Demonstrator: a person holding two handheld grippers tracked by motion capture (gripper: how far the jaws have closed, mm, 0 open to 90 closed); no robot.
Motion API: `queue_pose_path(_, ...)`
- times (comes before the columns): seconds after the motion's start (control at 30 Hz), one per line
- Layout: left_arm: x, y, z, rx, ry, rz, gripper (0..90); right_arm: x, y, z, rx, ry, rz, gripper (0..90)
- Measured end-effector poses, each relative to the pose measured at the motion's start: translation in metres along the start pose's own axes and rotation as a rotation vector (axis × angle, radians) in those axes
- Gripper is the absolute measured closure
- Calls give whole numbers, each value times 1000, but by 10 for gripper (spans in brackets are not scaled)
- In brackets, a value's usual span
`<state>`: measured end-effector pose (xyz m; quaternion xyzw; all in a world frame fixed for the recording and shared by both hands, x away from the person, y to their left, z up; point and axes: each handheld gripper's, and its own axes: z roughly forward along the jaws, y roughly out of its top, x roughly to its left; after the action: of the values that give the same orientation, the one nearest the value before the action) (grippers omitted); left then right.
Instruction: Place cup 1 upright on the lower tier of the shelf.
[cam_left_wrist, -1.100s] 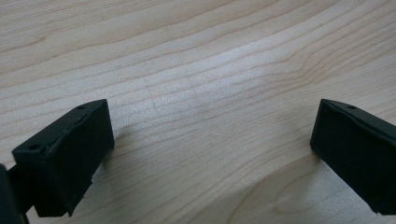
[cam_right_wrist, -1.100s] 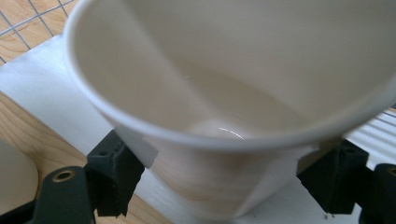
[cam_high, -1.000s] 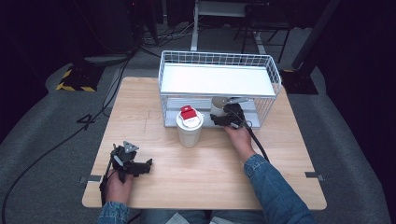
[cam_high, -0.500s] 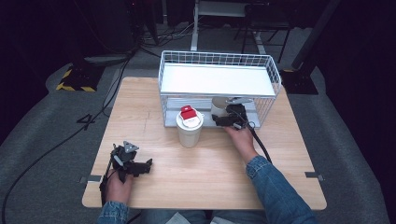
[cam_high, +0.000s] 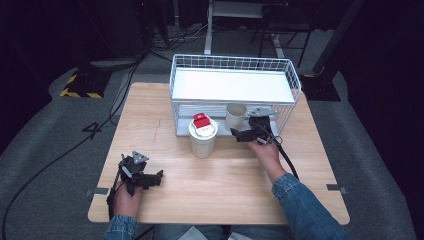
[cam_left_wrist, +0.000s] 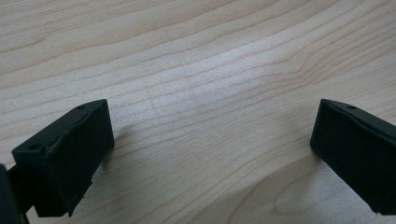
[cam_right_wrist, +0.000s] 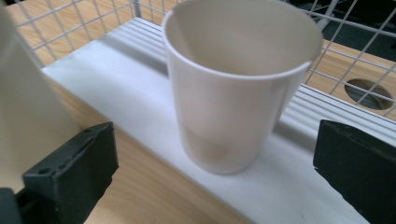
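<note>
The right gripper (cam_right_wrist: 215, 172) has just been opening; its jaws now stand wide, clear of the white cup (cam_right_wrist: 236, 79), which stands upright ahead of them, centred between them, on the lower shelf of the wire rack (cam_high: 287, 75). The left gripper (cam_left_wrist: 210, 154) rests with jaws wide over bare desk (cam_left_wrist: 196, 60).

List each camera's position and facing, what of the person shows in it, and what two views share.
High view: above the person's side, looking forward and down on the table; forearms, hands, left gripper and right gripper show.
Left gripper view: rides the left gripper, close over bare wood; two open jaws show.
Right gripper view: rides the right gripper, facing the white cup on the wire rack's lower shelf; two open jaws show.
Shared: high and right gripper views both hold that cup.
</note>
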<state>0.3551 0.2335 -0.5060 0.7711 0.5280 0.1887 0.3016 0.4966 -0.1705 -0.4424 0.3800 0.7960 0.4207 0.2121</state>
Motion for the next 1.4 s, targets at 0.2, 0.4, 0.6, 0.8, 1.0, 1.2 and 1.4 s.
queue_pose_path(0.2,0,0,0,1,0,1,0,1,-4,-27,-13,30,-10,2)
queue_pose_path(0.4,0,0,0,0,0,0,0,2,-6,-52,-30,40,-26,2)
queue_pose_path(0.6,0,0,0,0,0,0,0,3,-9,-73,-39,59,-37,1)
queue_pose_path(0.8,0,0,0,0,0,0,1,4,-14,-92,-66,98,-34,1)
queue_pose_path(1.0,0,0,0,1,-1,1,1,5,-19,-108,-98,136,-17,1)
queue_pose_path(1.2,0,0,0,1,-1,2,1,5,-26,-126,-74,126,-43,1)
queue_pose_path(1.4,0,0,0,0,-1,1,1,2,-38,-143,-91,136,-29,1)
